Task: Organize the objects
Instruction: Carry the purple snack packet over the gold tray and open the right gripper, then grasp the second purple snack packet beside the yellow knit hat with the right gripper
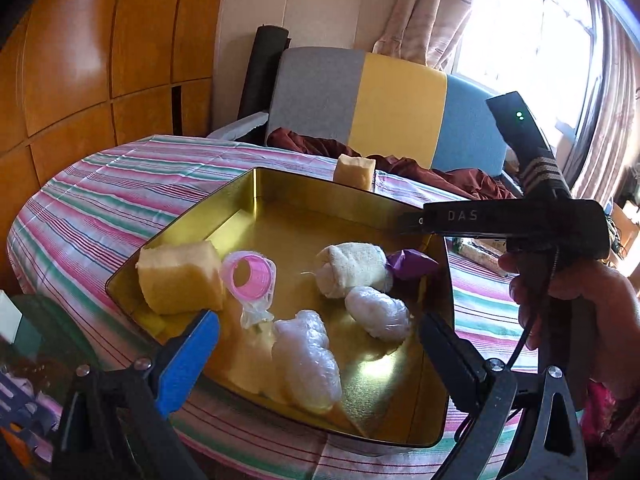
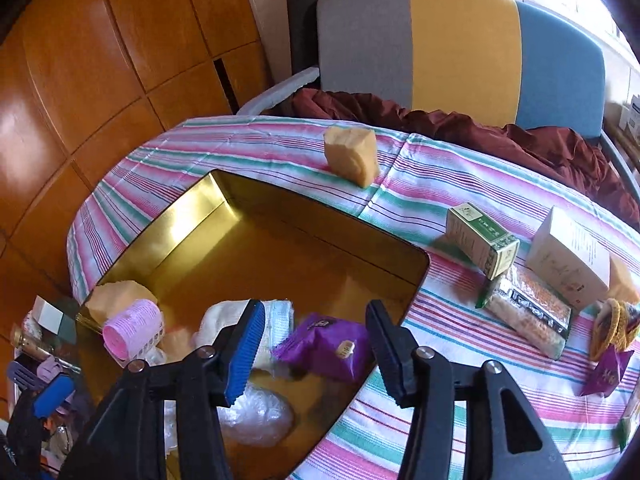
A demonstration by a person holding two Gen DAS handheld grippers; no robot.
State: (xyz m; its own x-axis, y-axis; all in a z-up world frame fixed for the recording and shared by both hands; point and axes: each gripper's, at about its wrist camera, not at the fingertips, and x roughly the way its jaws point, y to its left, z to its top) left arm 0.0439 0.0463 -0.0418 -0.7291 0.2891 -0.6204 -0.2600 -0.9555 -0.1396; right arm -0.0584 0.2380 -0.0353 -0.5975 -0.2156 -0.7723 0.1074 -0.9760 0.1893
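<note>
The purple packet [image 2: 320,346] is seen lying in the gold tin [image 2: 192,216] between the released jaws of the right gripper [image 2: 314,350]; a straight lift clears it best. The left gripper [image 1: 320,344] is held open above the tin, nothing grasped.

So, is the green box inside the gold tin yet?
No, the green box lies on the striped cloth, outside the gold tin.
</note>
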